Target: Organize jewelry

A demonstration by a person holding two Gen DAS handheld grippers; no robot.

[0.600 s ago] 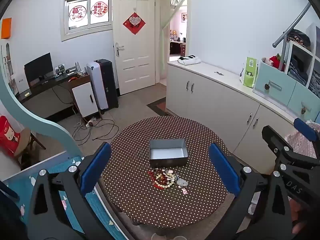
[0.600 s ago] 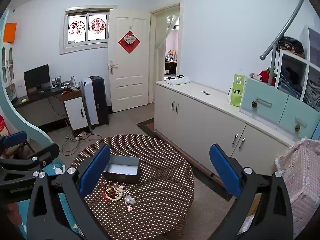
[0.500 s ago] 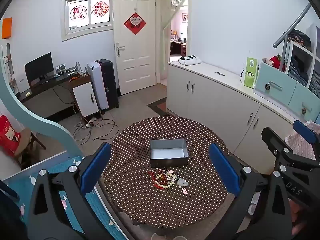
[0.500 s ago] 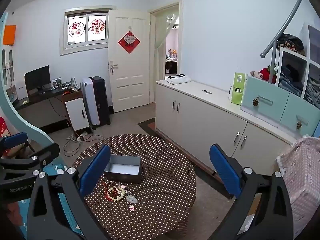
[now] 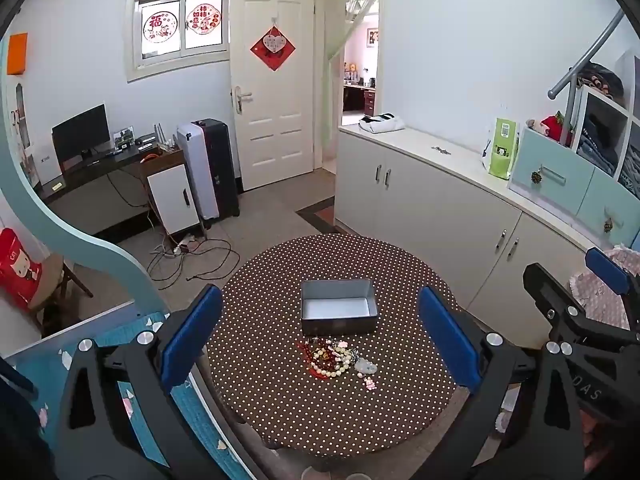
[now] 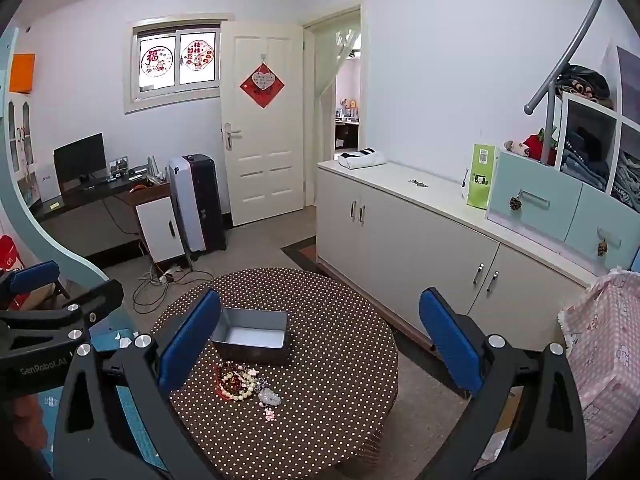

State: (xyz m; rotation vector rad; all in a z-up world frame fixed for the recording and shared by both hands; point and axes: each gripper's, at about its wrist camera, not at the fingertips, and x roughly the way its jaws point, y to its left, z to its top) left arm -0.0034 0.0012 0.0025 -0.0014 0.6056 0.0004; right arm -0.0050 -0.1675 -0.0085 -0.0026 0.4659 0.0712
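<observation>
A pile of bead bracelets and small jewelry point(image 5: 331, 361) lies on a round table with a brown dotted cloth point(image 5: 280, 392), just in front of an empty grey metal box point(image 5: 338, 312). The pile point(image 6: 240, 380) and the box point(image 6: 251, 335) also show in the right wrist view. My left gripper point(image 5: 320, 344) is open and empty, held high above the table. My right gripper point(image 6: 320, 344) is open and empty, also high, to the right of the box. The right gripper shows in the left wrist view point(image 5: 592, 300), the left gripper in the right wrist view point(image 6: 60, 308).
A long white cabinet point(image 5: 440, 200) runs along the right wall. A blue patterned bed edge point(image 5: 132, 360) lies left of the table. A pink cloth-covered item point(image 6: 600, 340) stands at the right. Cables point(image 5: 188, 256) lie on the floor behind.
Both grippers have drifted very slightly; the table sits a touch further right in the right wrist view. Nothing was grasped or moved.
</observation>
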